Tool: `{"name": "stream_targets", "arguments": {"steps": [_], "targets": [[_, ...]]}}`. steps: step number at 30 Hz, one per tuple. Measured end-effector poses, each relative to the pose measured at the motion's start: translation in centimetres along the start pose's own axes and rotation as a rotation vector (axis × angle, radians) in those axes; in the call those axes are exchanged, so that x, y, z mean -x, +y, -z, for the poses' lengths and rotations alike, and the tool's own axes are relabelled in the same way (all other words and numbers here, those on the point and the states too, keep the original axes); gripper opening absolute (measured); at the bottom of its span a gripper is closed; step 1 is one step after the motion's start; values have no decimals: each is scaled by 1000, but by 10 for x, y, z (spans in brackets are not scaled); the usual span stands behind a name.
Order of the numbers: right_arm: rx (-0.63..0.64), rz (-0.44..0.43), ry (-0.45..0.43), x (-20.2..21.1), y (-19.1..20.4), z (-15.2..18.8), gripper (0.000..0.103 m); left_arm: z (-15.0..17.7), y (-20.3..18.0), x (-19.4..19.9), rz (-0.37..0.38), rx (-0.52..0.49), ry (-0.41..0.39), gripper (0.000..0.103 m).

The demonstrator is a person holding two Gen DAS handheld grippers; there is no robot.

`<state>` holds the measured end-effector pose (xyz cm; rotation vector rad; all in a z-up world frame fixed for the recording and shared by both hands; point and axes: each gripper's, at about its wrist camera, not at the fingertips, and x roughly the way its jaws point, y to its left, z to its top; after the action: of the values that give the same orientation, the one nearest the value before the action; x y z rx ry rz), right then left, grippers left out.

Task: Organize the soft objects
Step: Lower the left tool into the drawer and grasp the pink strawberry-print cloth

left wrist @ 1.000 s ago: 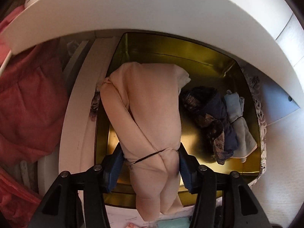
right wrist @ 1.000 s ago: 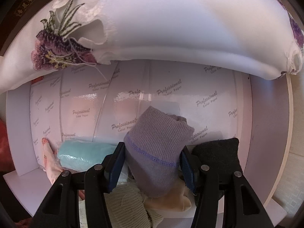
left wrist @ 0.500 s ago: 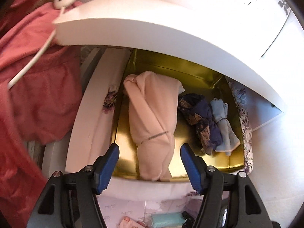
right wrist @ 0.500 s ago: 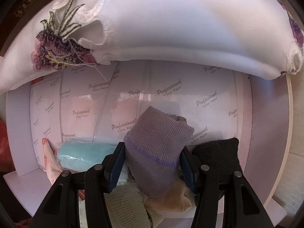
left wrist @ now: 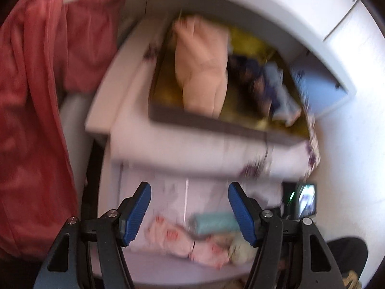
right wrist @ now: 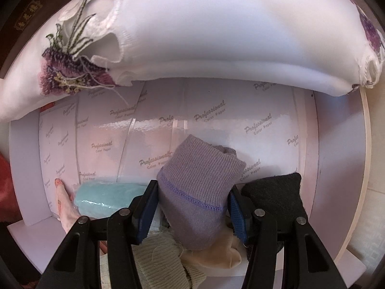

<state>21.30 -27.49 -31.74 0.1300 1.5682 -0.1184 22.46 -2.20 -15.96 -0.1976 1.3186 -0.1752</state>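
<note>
White shelving unit [left wrist: 134, 144] with two levels: an upper compartment holding a shallow gold-lined tray [left wrist: 211, 120], and a lower compartment whose back wall is lined with glossy printed paper sheets [right wrist: 216, 125]. An embroidered white cloth [right wrist: 216, 36] overhangs the lower compartment. In the blurred left wrist view, the tray contains a knotted pale-peach fabric bundle [left wrist: 202, 67] at left and a dark blue patterned roll [left wrist: 252, 77] beside a light blue folded piece [left wrist: 281, 96] at right. The left gripper [left wrist: 190, 212] is spread wide and empty, positioned in front of the lower compartment, well apart from the tray. The right gripper [right wrist: 192, 207] is clamped on a folded lilac ribbed knit sock [right wrist: 199, 187], which sits above a heap comprising a turquoise fuzzy roll [right wrist: 105, 197], a black knitted piece [right wrist: 274, 192], a cream ribbed item [right wrist: 163, 260] and a beige piece [right wrist: 216, 252].

Step in hand, as judged: transfer of the lilac sock. Next move requires lifting it clear of the heap and under the overhanging cloth toward the tray's free space.
</note>
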Motion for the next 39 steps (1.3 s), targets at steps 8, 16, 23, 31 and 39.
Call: {"name": "stream_targets", "arguments": {"steps": [8,16,23,31,39], "targets": [[-4,2,1,2,-7,0,56,33,23,-56,14,77,284,63],[-3,7,3,0,-6,-2,56,55,38,-91,33,181,466,63],[-4,10,1,0,-6,-2,56,64,34,-120,17,214,552,63],[-3,12,0,-1,-4,-4,56,70,45,-138,41,325,563,60],[2,19,-4,0,-1,-4,56,45,20,-102,8,99,330,32]]}}
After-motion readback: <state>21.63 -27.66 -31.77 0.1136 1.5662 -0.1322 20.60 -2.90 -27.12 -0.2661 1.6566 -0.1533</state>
